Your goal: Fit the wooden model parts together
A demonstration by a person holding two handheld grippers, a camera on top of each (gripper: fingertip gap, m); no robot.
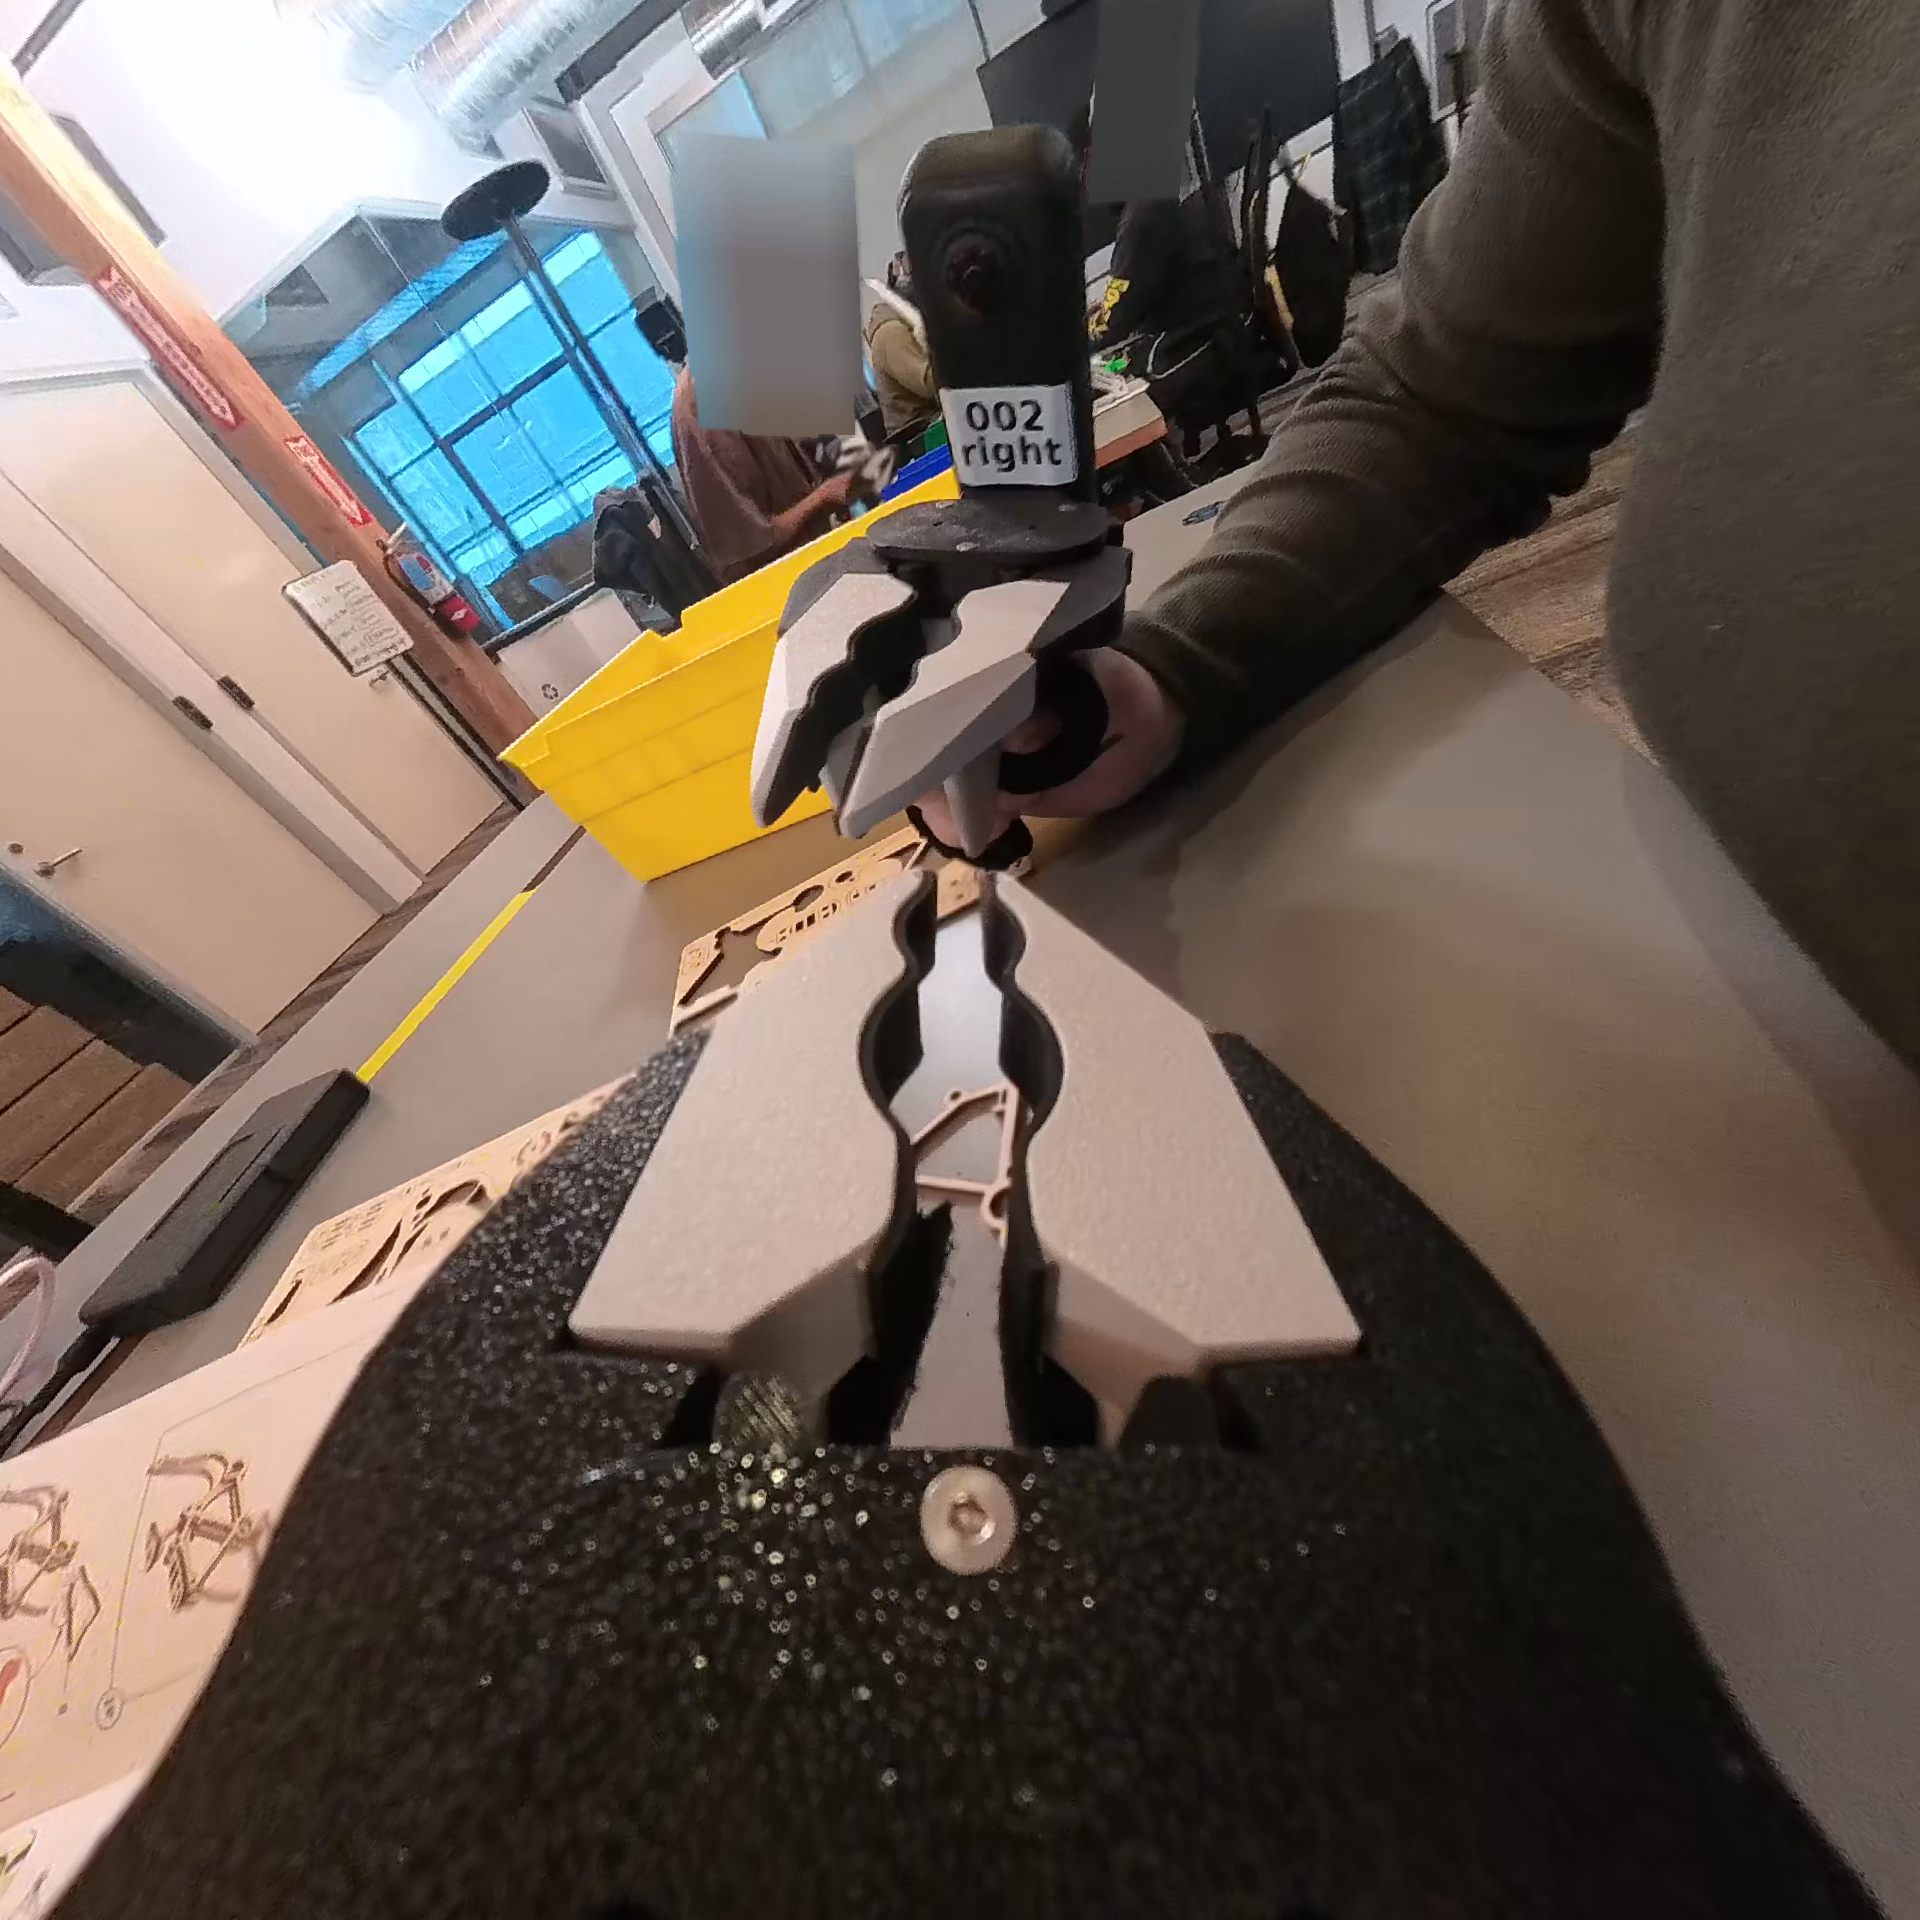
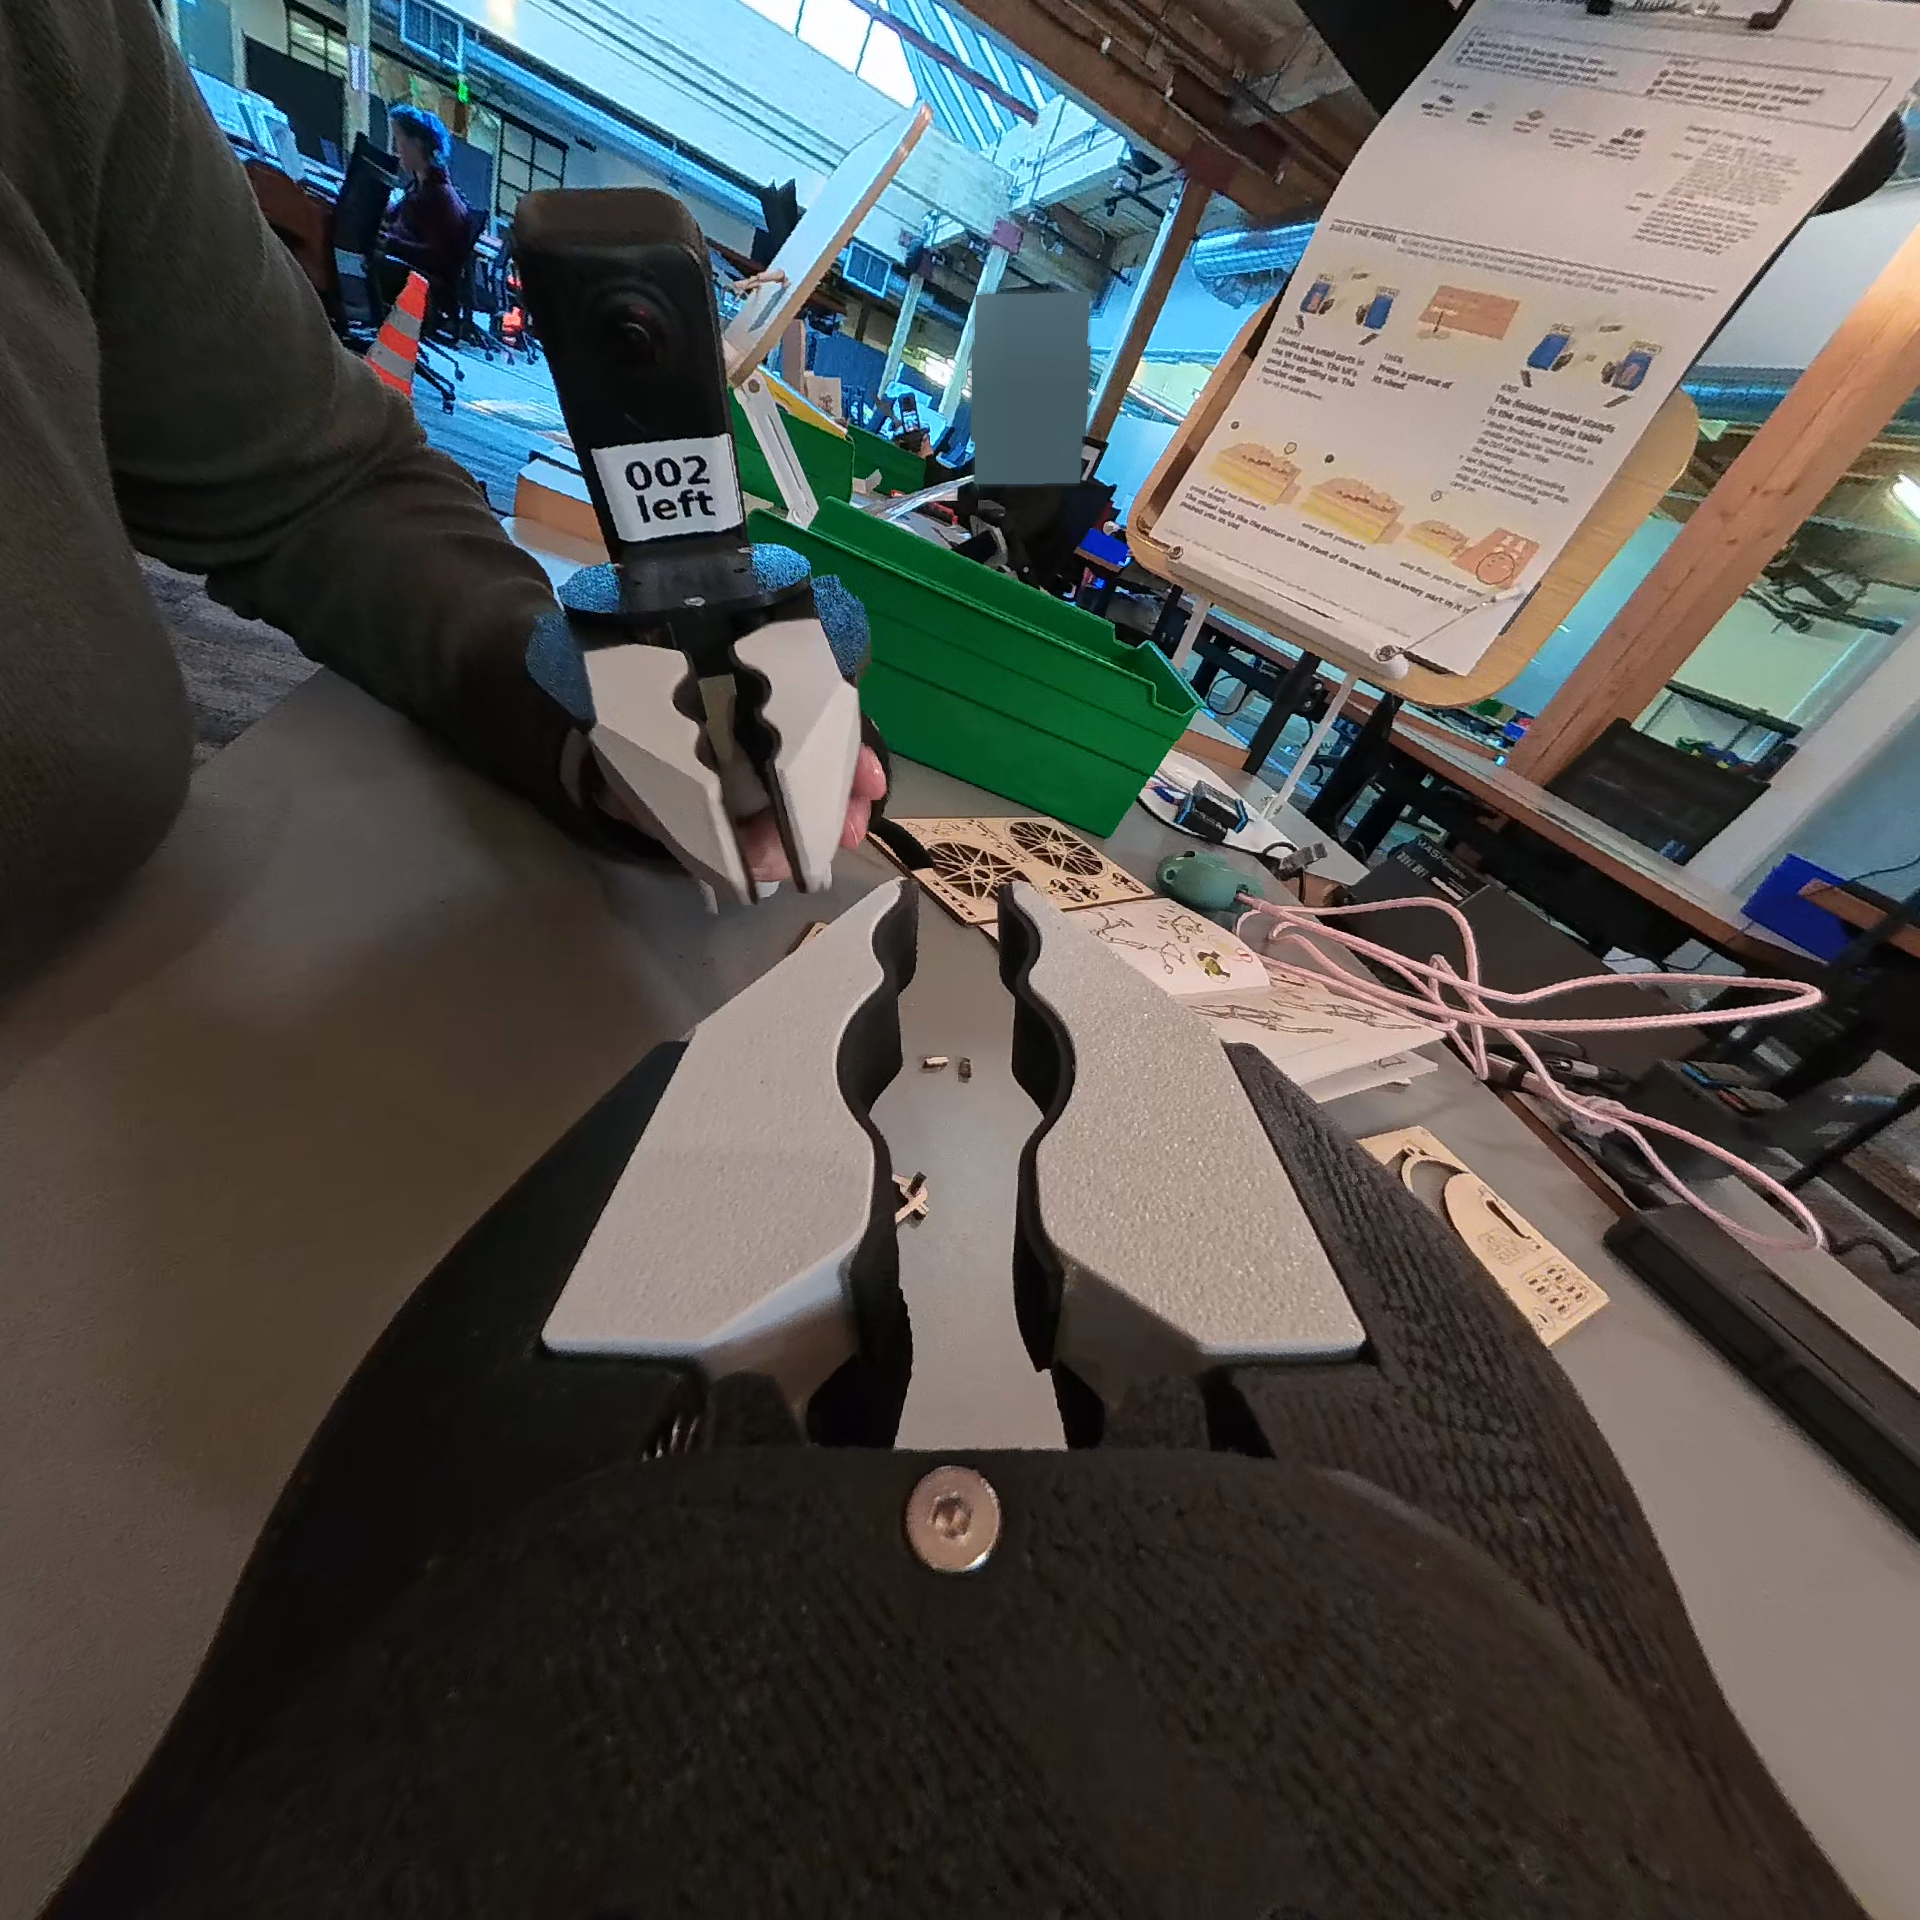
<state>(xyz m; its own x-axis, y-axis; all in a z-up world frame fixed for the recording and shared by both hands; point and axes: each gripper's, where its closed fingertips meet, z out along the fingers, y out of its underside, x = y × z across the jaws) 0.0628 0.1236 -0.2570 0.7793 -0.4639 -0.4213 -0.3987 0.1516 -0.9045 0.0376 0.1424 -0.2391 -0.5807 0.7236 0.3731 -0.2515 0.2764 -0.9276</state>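
- Open-plan workshop background; work surface is a grey table [image 1: 1351, 935], with a yellow plastic bin [image 1: 665, 748] at its far left and a green plastic bin [image 2: 987, 665] behind the work area.
- Left gripper [image 1: 958, 883]: fingers drawn in to a narrow slit at the tips. Whether anything thin is pinched there cannot be told.
- Below that gripper, seen through the gap behind its tips, a pale wooden lattice frame piece [image 1: 961, 1132] lies flat on the table. A tan laser-cut plywood sheet [image 1: 790, 935] lies just beyond and left of the tips.
- Right gripper [image 2: 956, 904]: jaws plainly apart, bare table visible between them.
- Small loose wooden bits [image 2: 935, 1062] lie on the table in that gap, behind the tips; a small cross-shaped wooden part [image 2: 912, 1195] lies just beside the inner edge of the left-hand finger.
- Judgement: these bits lie below and behind the right tips, so the right gripper is nearer; it would need to draw back and descend.
- Farther right, a plywood sheet with wheel cut-outs [image 2: 1018, 862] lies ahead of the tips, beside a printed booklet [image 2: 1174, 956].
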